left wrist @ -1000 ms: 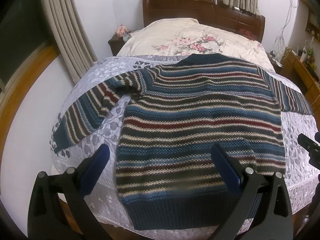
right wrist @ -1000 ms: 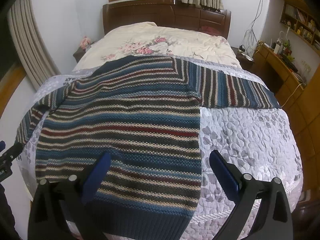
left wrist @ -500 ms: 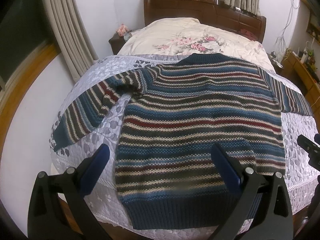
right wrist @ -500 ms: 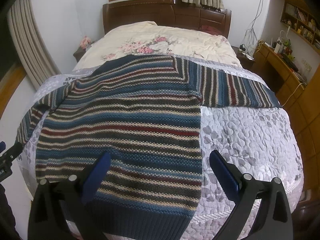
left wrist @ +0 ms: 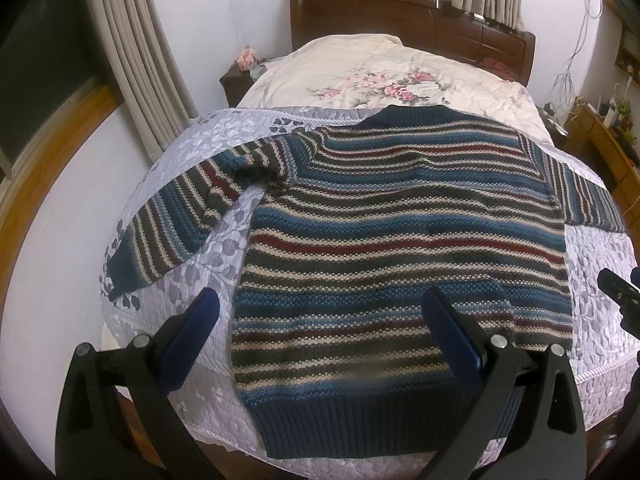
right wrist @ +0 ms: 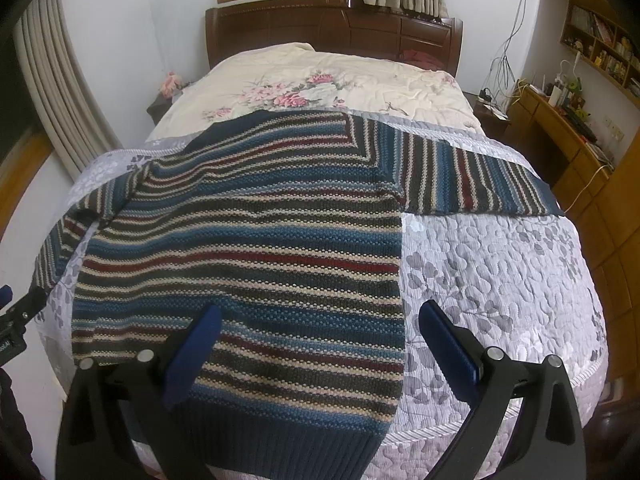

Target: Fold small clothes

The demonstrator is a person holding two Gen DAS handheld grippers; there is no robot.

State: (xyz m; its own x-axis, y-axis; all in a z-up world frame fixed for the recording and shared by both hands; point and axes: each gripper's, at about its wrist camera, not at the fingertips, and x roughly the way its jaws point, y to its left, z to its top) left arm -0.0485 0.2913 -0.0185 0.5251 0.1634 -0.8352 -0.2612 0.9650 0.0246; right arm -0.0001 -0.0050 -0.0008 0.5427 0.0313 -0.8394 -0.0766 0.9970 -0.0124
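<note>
Jaws apart above quilted bed (left wrist: 192, 152)

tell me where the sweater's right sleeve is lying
In the right wrist view the right sleeve stretches flat toward the right edge of the grey quilt, just below the floral duvet, far ahead of the open right hand-held gripper.

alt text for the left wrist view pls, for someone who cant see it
A striped knit sweater lies flat and unfolded, sleeves spread, on a grey quilt at the foot of a bed. The open left gripper hovers over the sweater's hem, holding nothing. A floral blanket and dark wooden headboard sit behind.
</note>
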